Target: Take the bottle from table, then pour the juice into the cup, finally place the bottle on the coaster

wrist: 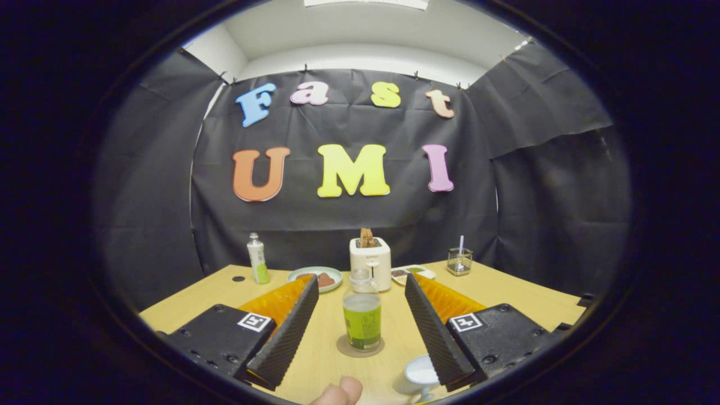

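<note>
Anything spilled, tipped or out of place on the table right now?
Nothing stands out. The bottle stands upright on the coaster, uncapped, between the open fingers of the gripper, neither touching it. The cup sits upright by the right finger. No spill shows on the table.
</note>
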`<state>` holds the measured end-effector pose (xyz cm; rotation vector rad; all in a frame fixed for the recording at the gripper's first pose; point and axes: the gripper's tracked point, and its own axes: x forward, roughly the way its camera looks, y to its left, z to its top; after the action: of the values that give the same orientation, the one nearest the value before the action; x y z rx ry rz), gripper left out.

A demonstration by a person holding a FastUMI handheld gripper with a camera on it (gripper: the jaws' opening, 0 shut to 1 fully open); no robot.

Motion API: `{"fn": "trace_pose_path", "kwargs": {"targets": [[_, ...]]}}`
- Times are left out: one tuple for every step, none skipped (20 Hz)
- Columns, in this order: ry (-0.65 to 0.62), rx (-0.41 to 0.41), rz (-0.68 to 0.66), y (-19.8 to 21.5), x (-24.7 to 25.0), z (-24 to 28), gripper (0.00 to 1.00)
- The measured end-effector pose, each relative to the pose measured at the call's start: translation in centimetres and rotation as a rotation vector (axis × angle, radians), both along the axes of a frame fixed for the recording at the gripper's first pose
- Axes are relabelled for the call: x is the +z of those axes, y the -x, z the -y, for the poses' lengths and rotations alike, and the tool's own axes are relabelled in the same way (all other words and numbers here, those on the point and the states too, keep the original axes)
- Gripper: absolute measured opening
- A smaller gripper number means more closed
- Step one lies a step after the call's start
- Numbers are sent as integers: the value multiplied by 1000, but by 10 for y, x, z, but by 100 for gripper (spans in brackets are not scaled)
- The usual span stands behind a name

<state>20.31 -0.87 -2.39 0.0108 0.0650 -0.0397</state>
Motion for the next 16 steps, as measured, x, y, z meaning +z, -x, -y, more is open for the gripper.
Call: {"fn": "trace_pose_path", "kwargs": {"targets": [[18,1,0,12,10,1,100],[29,-2,2,23,19,5,100],[29,-2,9,35,30,8,100],[27,-6,16,48,50,6,100],[21,-9,19,59,62,10,100],[8,-9,19,69,71,13,100],[-7,-5,18,79,78,15,100],[-22,-2,14,88,83,18,100],[-35,5,4,98,86,22,100],[-50,22,-5,108,86,24,100],[-61,31,-15,117,86,26,100],[-63,29,-31,127,81,33,100],[-63,32,-45,135,76,37,100],[-65,41,-55,143,72,38,100],[-59,56,-57,150,70,38,100],[-48,53,-59,157,67,43,100]]}}
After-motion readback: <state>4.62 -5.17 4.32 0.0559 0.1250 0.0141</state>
